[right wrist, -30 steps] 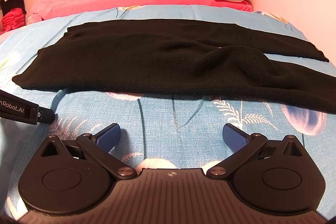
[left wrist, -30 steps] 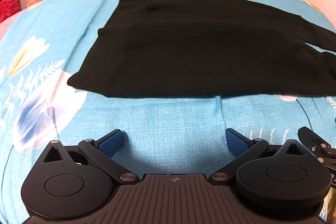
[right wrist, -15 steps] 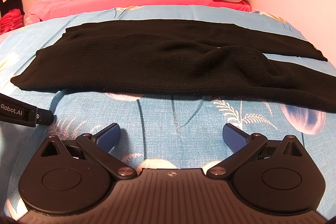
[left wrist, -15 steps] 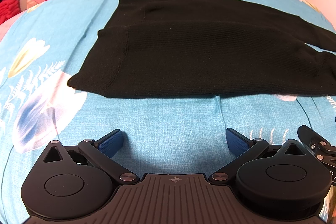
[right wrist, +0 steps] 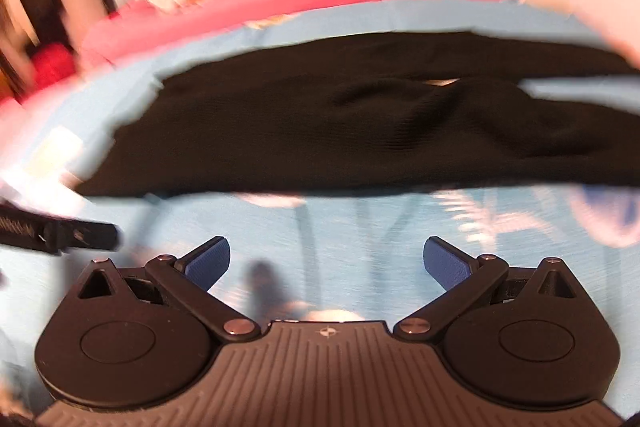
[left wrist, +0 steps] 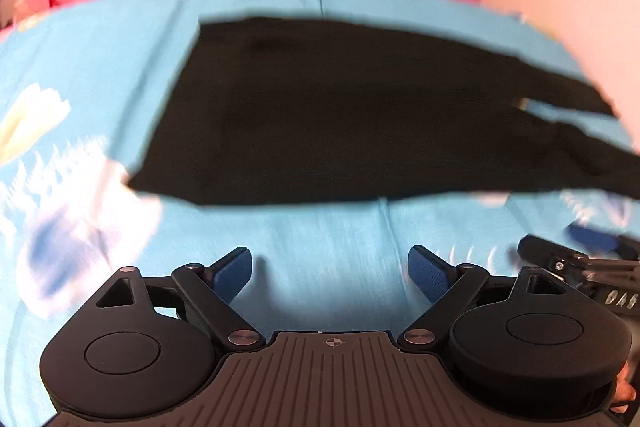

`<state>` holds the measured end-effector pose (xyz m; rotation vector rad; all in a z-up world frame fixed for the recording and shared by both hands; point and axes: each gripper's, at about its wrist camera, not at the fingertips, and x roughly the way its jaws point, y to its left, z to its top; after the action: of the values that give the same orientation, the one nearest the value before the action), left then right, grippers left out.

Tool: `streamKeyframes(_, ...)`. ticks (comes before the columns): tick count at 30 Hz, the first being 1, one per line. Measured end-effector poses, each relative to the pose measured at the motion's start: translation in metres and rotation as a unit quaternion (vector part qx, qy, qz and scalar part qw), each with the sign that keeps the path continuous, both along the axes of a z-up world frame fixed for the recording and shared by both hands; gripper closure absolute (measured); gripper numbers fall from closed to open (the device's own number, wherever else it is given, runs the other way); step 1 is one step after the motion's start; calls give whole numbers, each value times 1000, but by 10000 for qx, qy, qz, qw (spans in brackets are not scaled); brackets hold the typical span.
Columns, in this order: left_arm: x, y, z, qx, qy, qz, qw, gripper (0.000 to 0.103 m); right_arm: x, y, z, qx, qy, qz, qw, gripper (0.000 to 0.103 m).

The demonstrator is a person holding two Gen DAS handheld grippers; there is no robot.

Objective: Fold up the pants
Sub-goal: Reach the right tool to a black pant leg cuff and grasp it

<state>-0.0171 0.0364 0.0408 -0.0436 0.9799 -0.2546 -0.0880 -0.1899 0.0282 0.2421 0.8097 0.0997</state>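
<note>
Both views had turned blurry, suggesting sudden movement. The black pants [left wrist: 340, 115] lay spread across mid-frame on the blue sheet [left wrist: 320, 251]. The left gripper [left wrist: 330, 271] and right gripper [right wrist: 326, 261] were wide open, empty, seemingly starting their approach.

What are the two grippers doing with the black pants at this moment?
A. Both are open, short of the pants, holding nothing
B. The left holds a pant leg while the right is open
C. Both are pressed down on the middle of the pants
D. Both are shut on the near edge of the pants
A: the left gripper and the right gripper each have spread jaws over bare blue sheet, with the black pants lying beyond them, untouched.
</note>
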Motion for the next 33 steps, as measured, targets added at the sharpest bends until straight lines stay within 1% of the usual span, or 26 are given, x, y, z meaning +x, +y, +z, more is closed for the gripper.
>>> streamKeyframes(1,-1,6,8,40,-236,42,9997,0,5,-8,2,488,85,-22,9988,0)
streamKeyframes(2,0,12,14,157,-539,113,9984,0,11,-13,2,815,169,-75,9965,0)
streamKeyframes(4,7,18,16,369,-764,263,9960,0,25,-22,1,1300,224,-319,9908,0)
streamKeyframes(6,21,25,9,398,-850,307,9951,0,36,-28,-1,1566,30,-597,9859,3)
streamKeyframes(8,40,30,-8,406,-730,448,9955,0,48,-34,-4,1845,-103,-1002,9776,12)
streamKeyframes(9,48,32,-17,417,-601,528,9959,0,54,-38,-7,1967,-135,-1199,9730,22)
streamKeyframes(10,57,35,-28,411,-377,619,9965,0,59,-42,-11,2074,-150,-1426,9677,29)
streamKeyframes(11,63,39,-38,363,-150,688,9969,0,60,-46,-12,2195,-304,-1597,9620,39)
streamKeyframes(12,66,43,-46,245,-79,725,9970,0,62,-50,-14,2262,-298,-1674,9591,70)
streamKeyframes(13,62,43,-45,217,-193,701,9971,0,64,-54,-18,2270,-100,-1754,9579,92)
streamKeyframes(14,58,41,-43,285,-216,650,9972,0,60,-57,-24,2282,-53,-1764,9575,92)
streamKeyframes(15,55,39,-42,386,-194,560,9975,0,53,-60,-25,2370,-42,-1619,9579,94)
streamKeyframes(16,50,38,-43,425,-187,454,9979,0,42,-60,-24,2291,12,-1459,9624,96)
streamKeyframes(17,44,41,-45,398,-165,343,9985,0,31,-59,-20,2124,39,-1329,9681,96)
streamKeyframes(19,30,55,-49,315,-210,277,9989,0,4,-52,-15,1842,-12,-937,9784,95)
streamKeyframes(21,25,62,-48,278,-285,300,9988,0,-8,-47,-16,1621,33,-630,9848,94)
streamKeyframes(22,26,63,-47,271,-269,323,9987,0,-10,-42,-11,1431,-13,-530,9883,86)
streamKeyframes(23,28,63,-45,271,-244,359,9987,0,-10,-36,-2,1182,-43,-411,9921,83)
streamKeyframes(24,29,63,-43,256,-232,377,9987,0,-8,-26,8,826,-107,-274,9961,72)
streamKeyframes(25,31,63,-43,217,-223,369,9988,0,-6,-15,16,442,-230,-89,9987,48)
streamKeyframes(26,34,65,-42,180,-207,374,9989,0,-6,-3,22,125,-338,98,9993,37)
streamKeyframes(27,34,68,-41,137,-205,398,9989,0,-6,8,27,-155,-480,291,9983,31)
streamKeyframes(28,34,72,-40,80,-205,441,9988,0,-6,24,31,-477,-634,516,9955,31)
streamKeyframes(29,32,77,-38,4,-217,510,9985,0,-7,42,32,-867,-722,851,9900,31)
streamKeyframes(30,30,81,-36,-45,-227,565,9981,0,-9,55,32,-1195,-810,1151,9828,32)
streamKeyframes(33,29,93,-33,-97,-272,723,9970,0,-9,102,25,-1986,-1236,1969,9521,34)
